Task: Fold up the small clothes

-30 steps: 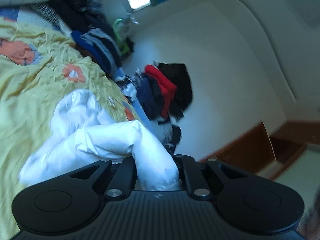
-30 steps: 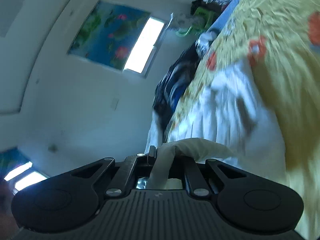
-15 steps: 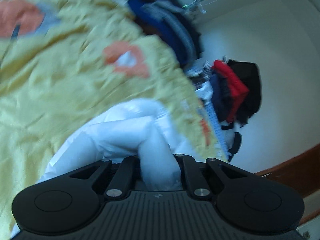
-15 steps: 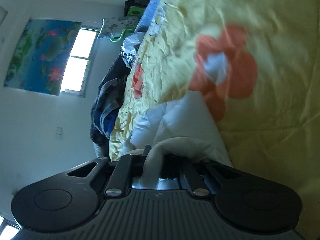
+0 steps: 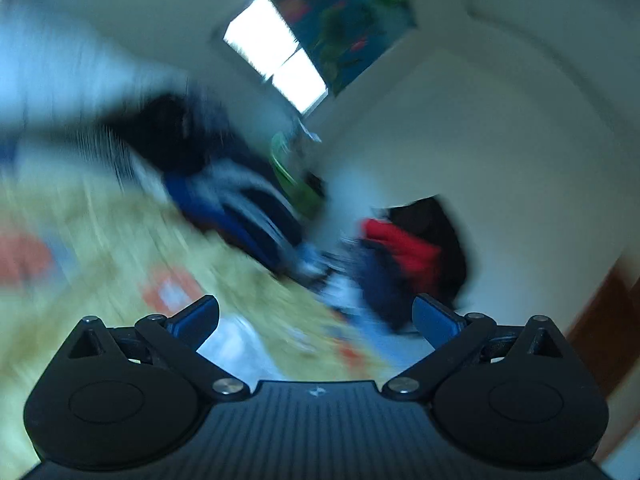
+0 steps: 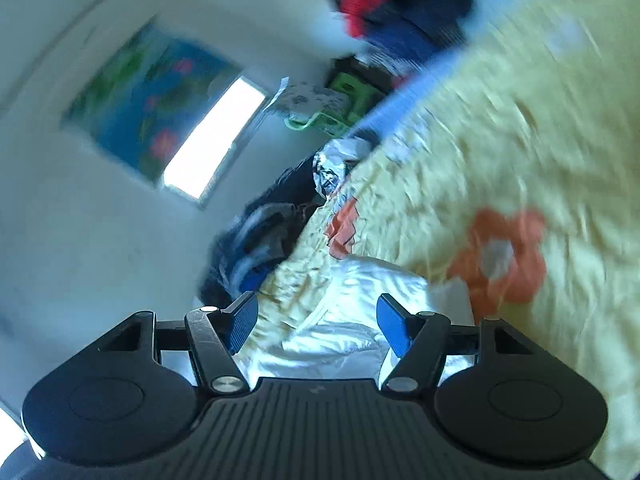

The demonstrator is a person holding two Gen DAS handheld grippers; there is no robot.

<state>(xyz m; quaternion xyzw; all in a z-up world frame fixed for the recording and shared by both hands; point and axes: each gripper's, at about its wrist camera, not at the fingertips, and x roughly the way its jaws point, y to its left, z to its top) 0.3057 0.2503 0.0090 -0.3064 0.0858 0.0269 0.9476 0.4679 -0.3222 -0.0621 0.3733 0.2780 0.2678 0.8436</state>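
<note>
A white garment (image 6: 352,320) lies crumpled on the yellow flowered bedspread (image 6: 500,128), just beyond my right gripper (image 6: 318,322), which is open with nothing between its blue pads. In the blurred left wrist view my left gripper (image 5: 316,320) is open wide and empty above the bedspread (image 5: 100,240). A pale patch, probably the white garment (image 5: 236,340), shows low between its fingers.
A pile of dark, blue and striped clothes (image 5: 224,184) lies along the bed's far edge by the wall. Red and black clothes (image 5: 412,248) hang at the bed's end. A green plastic item (image 6: 344,108) stands near the window (image 6: 212,140).
Both grippers were shut on the white garment; both have now opened and let it go onto the bed. Both cameras have swung upward, blurring the views.
</note>
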